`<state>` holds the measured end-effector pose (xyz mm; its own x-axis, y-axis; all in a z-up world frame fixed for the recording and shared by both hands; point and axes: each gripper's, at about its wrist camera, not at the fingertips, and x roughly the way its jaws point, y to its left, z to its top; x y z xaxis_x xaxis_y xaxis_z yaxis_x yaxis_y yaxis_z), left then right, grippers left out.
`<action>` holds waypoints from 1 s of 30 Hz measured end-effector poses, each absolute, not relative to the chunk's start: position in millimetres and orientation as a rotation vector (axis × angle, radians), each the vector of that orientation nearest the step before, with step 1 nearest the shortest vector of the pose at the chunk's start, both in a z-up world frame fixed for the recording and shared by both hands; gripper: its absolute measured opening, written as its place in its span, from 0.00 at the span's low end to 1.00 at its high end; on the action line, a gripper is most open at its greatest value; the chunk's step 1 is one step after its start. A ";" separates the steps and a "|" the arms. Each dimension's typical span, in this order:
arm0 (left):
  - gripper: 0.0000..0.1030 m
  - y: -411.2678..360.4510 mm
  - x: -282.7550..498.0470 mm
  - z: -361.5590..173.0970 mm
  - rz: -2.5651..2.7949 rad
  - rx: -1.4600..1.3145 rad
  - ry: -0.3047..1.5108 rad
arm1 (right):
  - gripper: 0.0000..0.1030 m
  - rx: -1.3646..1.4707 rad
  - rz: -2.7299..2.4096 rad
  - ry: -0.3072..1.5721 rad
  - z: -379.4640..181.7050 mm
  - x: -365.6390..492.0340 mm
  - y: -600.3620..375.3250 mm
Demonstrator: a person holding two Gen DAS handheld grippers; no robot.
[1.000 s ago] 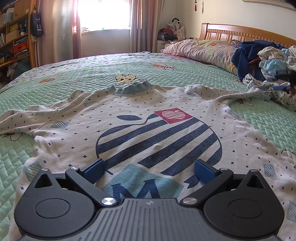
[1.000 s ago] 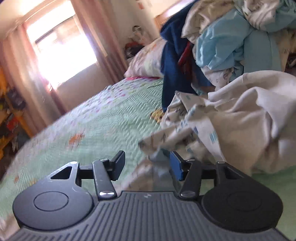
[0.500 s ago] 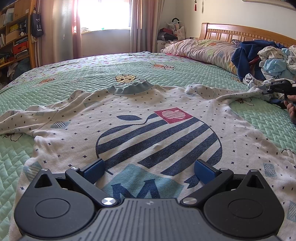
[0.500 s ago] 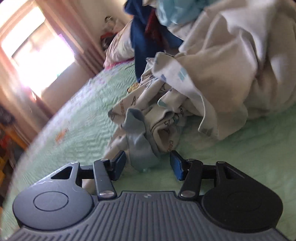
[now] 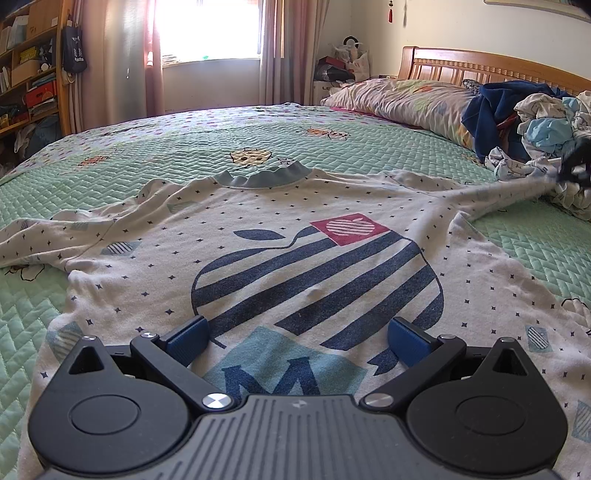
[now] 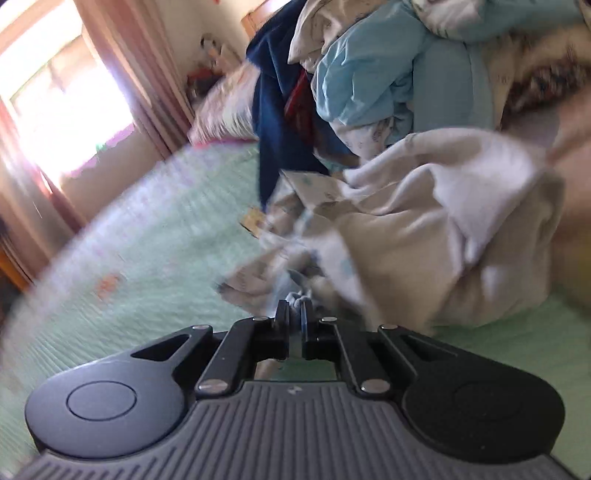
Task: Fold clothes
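We see a white shirt (image 5: 295, 236) lying flat on the green bed cover (image 5: 184, 147), with its front facing up. It has a big striped blue apple on it, a small red square, and a wavy blue collar (image 5: 262, 177) at the far side. Our left gripper (image 5: 297, 339) hangs over the near edge of the shirt with its blue fingers (image 5: 186, 338) spread wide, and nothing is between them. One sleeve lies bunched at the far left. The other sleeve (image 5: 506, 192) is pulled out straight to the far right, lifted a little off the bed. At its end we see our right gripper (image 6: 294, 317), small and dark in the left view. In the right view its jaws have just been closing, and now they pinch the pale blue cuff (image 6: 297, 297) of that sleeve tight. That view is blurry. Just past the gripper sits a messy pile of clothes (image 6: 406, 147), with dark blue, light blue and cream things all heaped together. A flowery pillow (image 5: 402, 99) lies near the wooden headboard (image 5: 480, 68) at the far right, and a bright window (image 5: 207, 29) is far away.
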<state>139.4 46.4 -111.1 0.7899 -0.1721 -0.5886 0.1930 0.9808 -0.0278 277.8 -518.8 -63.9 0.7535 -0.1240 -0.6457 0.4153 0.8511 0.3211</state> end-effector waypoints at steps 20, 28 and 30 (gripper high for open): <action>1.00 47.6 138.6 -110.1 -0.199 0.028 0.628 | 0.12 0.561 0.095 0.659 -126.8 256.8 -413.9; 1.00 48.5 138.6 -110.1 -0.201 0.021 0.627 | 0.60 0.464 0.076 0.579 -90.5 220.2 -400.4; 1.00 47.9 138.8 -109.9 -0.200 0.024 0.628 | 0.60 0.384 0.023 0.616 -93.4 227.8 -391.7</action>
<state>138.8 47.9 -109.9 0.7906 -0.1784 -0.5858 0.1930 0.9805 -0.0381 227.8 -391.7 -93.4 0.8184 0.1346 -0.5586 0.0917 0.9291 0.3583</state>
